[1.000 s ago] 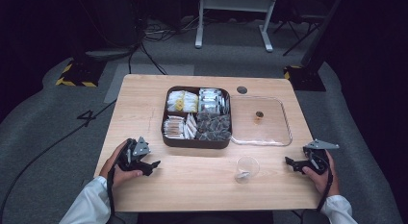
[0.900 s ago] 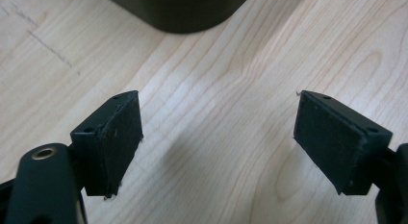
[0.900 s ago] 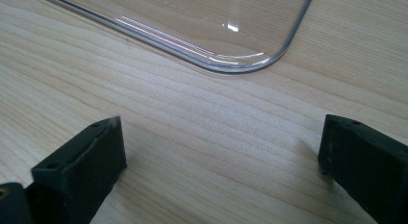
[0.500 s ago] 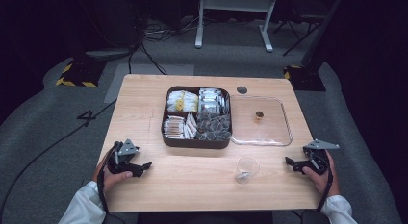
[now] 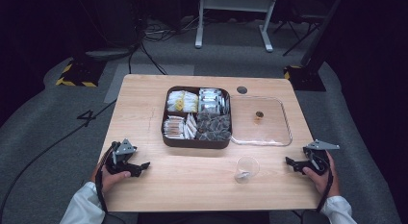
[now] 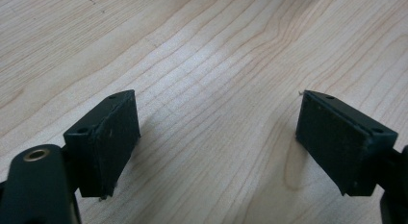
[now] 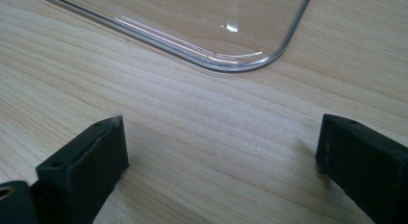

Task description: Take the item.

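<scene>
High view: left gripper (image 5: 139,165) rests lower left on the tabletop (image 5: 144,104), right gripper (image 5: 291,162) lower right, nearest the clear cup (image 5: 246,168). Left gripper view: fingers (image 6: 108,137) apart, empty. Right gripper view: fingers (image 7: 86,161) spread toward the clear lid (image 7: 231,22), ready to reach

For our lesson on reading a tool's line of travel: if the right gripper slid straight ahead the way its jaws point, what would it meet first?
Probably the clear lid: the right gripper, jaws open, faces its rounded corner across bare table.

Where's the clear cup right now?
High view: the clear cup stands near the table's front edge, right of centre, just in front of the transparent lid, toward the right claw.
</scene>
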